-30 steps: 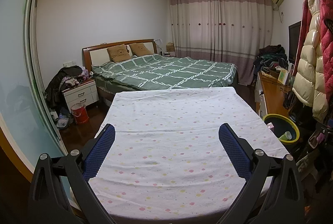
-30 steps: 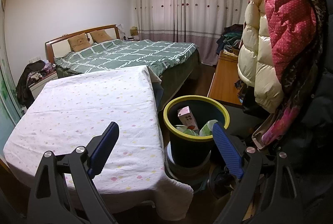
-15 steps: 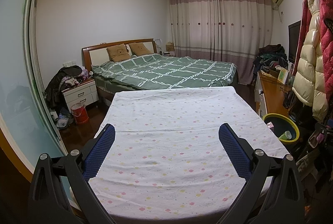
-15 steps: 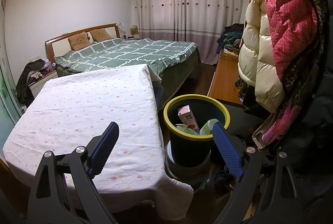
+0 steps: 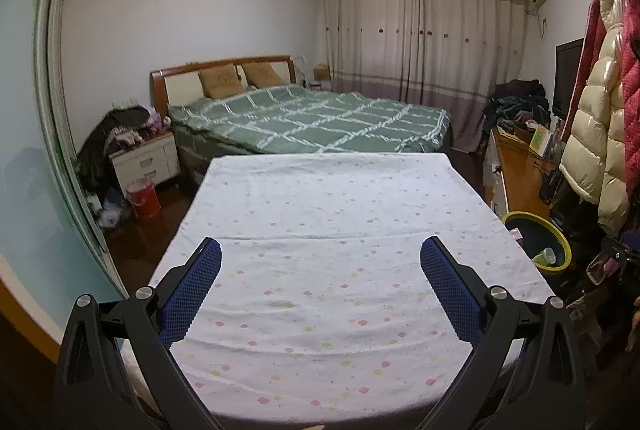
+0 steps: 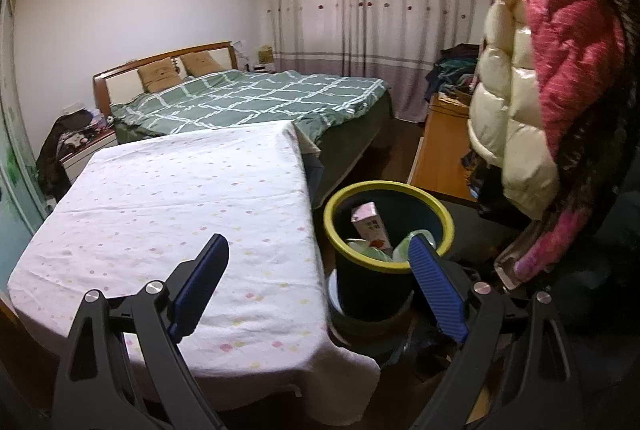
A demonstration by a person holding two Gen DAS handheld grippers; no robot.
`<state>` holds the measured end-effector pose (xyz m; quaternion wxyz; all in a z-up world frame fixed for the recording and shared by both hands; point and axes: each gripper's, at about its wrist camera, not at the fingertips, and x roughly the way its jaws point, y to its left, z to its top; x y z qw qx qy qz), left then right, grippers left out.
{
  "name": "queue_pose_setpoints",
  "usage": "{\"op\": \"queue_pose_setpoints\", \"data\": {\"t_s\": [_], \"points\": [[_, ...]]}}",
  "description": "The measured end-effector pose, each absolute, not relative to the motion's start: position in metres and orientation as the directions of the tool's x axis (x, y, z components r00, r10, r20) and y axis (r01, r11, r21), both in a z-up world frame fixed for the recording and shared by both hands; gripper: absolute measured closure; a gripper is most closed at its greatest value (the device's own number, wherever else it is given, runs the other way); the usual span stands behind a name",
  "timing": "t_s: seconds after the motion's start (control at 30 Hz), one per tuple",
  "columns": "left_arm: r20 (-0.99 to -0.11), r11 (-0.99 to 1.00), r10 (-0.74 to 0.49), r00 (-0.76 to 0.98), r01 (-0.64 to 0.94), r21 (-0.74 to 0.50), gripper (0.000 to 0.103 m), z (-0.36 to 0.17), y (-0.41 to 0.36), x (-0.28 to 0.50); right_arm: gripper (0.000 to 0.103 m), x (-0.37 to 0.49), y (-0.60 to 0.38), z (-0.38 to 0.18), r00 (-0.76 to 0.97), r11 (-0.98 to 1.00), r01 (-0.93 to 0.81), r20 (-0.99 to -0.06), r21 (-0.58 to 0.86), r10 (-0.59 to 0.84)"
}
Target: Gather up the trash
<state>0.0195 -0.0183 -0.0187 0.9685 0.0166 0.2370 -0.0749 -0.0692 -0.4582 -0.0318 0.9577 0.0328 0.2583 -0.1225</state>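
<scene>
Both my grippers, left (image 5: 320, 270) and right (image 6: 318, 266), gape empty; ahead of the right, the bin's (image 6: 340, 202) carton (image 6: 370, 226) looks light, crushable; I'd pinch its top.

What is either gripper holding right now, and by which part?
Nothing. The left gripper and right gripper are both open with bare fingers.

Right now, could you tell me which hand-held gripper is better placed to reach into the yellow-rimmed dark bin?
The right hand-held gripper: it is open, and the yellow-rimmed dark bin sits just ahead beside its right finger. The left hand-held gripper faces the dotted white tablecloth.
</scene>
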Motion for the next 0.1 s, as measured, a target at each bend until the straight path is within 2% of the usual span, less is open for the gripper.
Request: {"op": "queue_pose_setpoints", "data": {"t_s": [0.1], "points": [[-0.504,0.990,-0.123,0.855,0.143,0.001,0.005,-0.030,-0.018,0.050,0.011,-0.046,-0.453,-0.032,0.840,0.979,0.206,-0.514,0.002,-0.175]]}}
